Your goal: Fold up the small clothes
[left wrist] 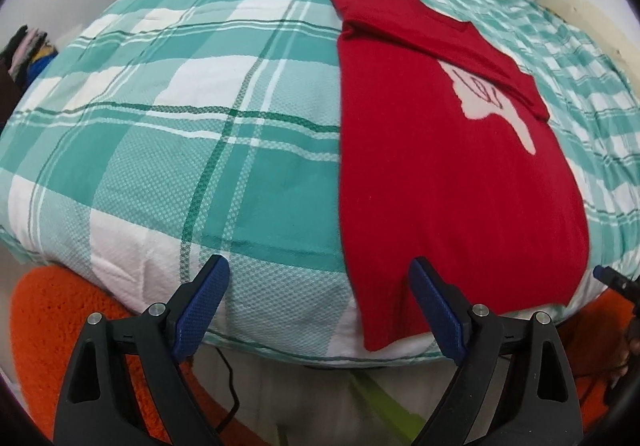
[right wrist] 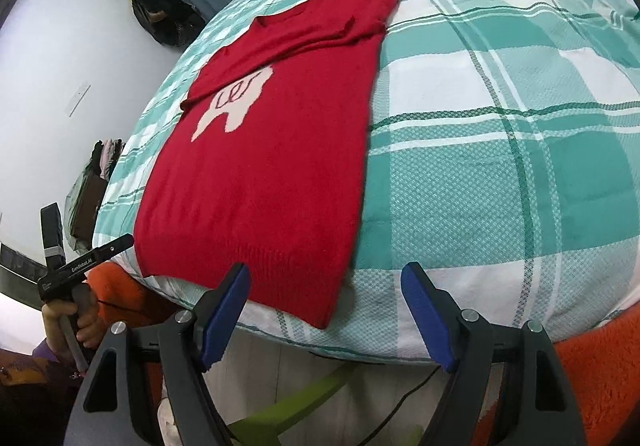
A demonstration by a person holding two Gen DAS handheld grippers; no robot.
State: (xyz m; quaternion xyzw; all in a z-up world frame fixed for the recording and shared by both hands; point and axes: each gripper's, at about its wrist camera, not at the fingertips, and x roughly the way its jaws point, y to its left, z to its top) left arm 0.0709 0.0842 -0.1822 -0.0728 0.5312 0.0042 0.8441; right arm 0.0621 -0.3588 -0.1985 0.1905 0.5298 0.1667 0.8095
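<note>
A small red knit sweater with a pale pink animal motif lies flat on a green and white checked cover, hem toward me, both sleeves folded across the chest. It also shows in the right wrist view. My left gripper is open and empty, just before the near edge, by the sweater's left hem corner. My right gripper is open and empty, at the hem's right corner, not touching it. The left gripper shows at the left of the right wrist view; the right gripper's tip shows at the right edge of the left wrist view.
The checked cover lies over a raised padded surface. Orange fleece hangs below its near edge. A black cable and a green object are on the floor. Dark clothing piles stand by the wall and blue curtain.
</note>
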